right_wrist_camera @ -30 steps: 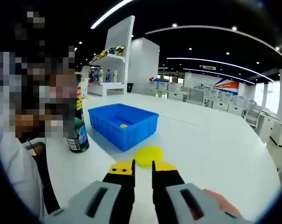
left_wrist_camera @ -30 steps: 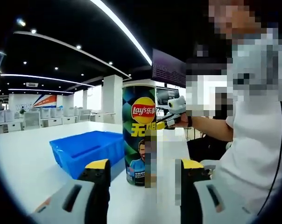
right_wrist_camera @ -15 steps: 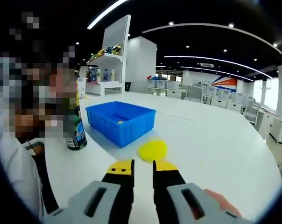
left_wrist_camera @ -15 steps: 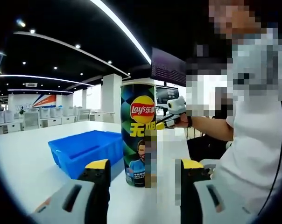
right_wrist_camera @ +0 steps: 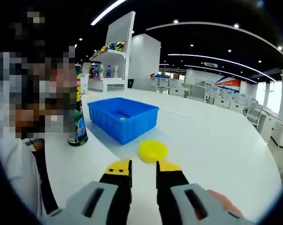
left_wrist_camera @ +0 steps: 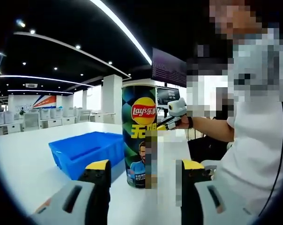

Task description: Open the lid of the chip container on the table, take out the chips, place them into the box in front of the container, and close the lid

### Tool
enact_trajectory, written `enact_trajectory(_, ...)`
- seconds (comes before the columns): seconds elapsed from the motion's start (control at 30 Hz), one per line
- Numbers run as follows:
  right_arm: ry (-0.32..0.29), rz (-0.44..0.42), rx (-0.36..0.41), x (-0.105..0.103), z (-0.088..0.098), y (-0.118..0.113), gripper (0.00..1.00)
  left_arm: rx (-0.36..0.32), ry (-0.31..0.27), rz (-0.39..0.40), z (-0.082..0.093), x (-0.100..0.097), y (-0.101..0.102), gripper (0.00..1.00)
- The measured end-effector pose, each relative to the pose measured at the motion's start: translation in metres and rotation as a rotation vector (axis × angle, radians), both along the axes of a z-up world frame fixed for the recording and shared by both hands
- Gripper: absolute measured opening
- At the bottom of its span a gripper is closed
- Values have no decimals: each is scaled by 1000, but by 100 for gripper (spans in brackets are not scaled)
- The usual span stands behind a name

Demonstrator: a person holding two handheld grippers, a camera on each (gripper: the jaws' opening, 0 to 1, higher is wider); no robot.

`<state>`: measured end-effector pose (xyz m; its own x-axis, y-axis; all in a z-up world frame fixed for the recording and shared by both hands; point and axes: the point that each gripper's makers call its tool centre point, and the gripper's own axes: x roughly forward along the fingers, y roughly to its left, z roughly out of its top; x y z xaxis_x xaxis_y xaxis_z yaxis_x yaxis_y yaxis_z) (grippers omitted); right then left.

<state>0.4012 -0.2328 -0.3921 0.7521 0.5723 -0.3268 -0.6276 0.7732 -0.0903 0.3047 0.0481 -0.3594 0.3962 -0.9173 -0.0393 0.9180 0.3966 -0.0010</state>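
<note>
So we've got the left gripper [left_wrist_camera: 144,171] held level with its fingers spread wide, the chip container [left_wrist_camera: 139,133] standing upright just beyond them, touching the blue box [left_wrist_camera: 85,151]. Our right gripper [right_wrist_camera: 137,169] hovers over the tabletop [right_wrist_camera: 216,145], fingers slightly apart and empty, yellow lid [right_wrist_camera: 153,151] lying flat just past the tips, near the box.

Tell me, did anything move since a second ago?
Hardly anything. The right gripper opened its jaws a little wider above the yellow lid, which lies flat on the table and isn't held. The chip can, the blue box and the open left gripper stayed put.
</note>
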Motion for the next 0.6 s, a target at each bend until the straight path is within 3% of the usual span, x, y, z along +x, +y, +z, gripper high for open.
enact_trajectory(0.6, 9, 4, -11, 2, -5, 1, 23, 2, 0, 2, 0, 1, 2, 59)
